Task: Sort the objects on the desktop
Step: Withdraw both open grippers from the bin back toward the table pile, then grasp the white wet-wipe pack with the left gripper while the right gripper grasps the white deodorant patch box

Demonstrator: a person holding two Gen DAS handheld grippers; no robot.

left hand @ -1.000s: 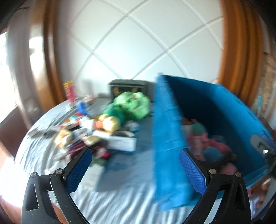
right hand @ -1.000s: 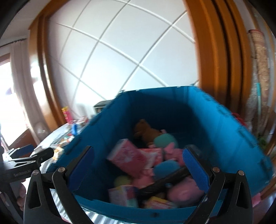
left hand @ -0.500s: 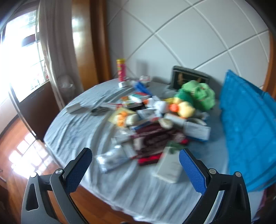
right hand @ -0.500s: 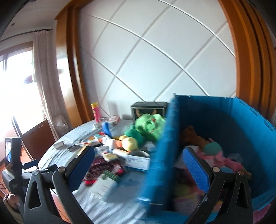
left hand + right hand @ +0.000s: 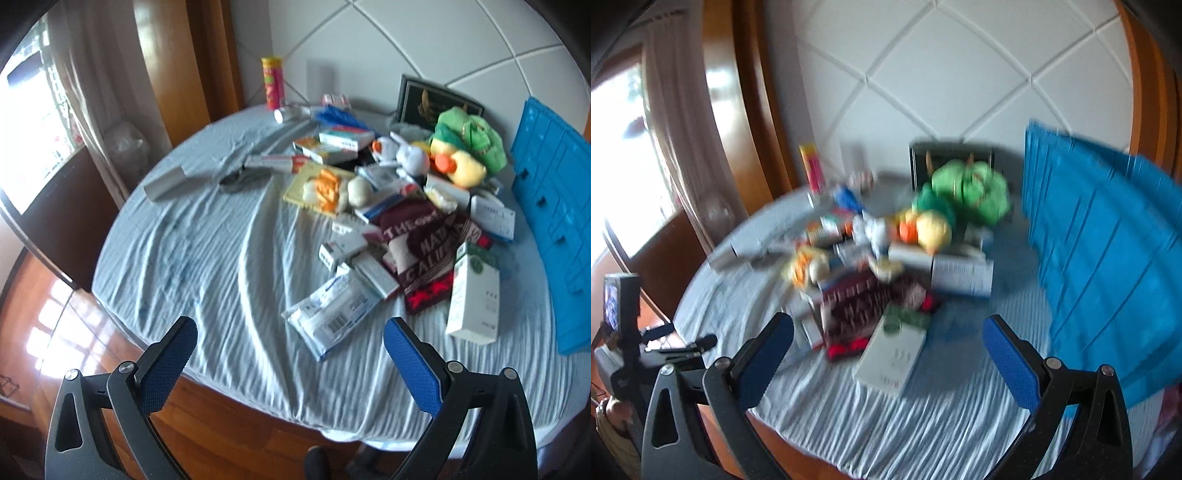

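Within the last second both views swung off the blue bin (image 5: 1100,258) and its toys to the cluttered bench (image 5: 207,258), so a drop-off looked finished and a fresh pick was likely due. Left gripper (image 5: 290,354) and right gripper (image 5: 888,349) both hung released, jaws wide and empty. The white carton (image 5: 892,356) lay near the right jaws at 12 o'clock, bin at 2 o'clock

blue crate (image 5: 554,206) 1 | yellow duck plush (image 5: 458,168) 1 | green plush (image 5: 469,136) 1 | red-yellow can (image 5: 272,83) 1
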